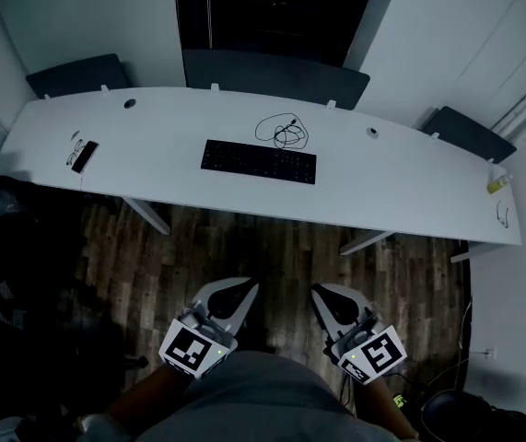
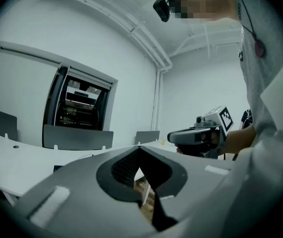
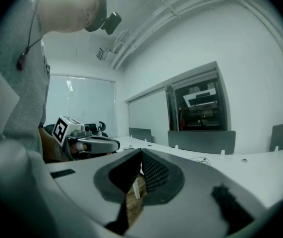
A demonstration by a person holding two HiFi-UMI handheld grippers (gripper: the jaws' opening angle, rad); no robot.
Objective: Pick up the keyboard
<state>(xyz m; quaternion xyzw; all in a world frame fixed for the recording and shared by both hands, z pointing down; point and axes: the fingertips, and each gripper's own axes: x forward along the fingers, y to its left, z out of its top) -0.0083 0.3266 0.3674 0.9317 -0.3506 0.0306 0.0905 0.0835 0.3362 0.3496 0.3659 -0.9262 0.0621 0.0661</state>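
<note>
Head view: the keyboard is laid flat at the middle of the tabletop, at twelve o'clock, well apart from both tools. The left tool and right tool are held over the floor, jaws together and empty, since nothing is reached yet. Bare room is left along its near edge. A cable is coiled near its far edge, at one o'clock.

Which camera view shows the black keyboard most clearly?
The head view: the whole keyboard lies on the table, seen from above. The left gripper view shows only what seems its dark corner; the right gripper view shows none of it.
</note>
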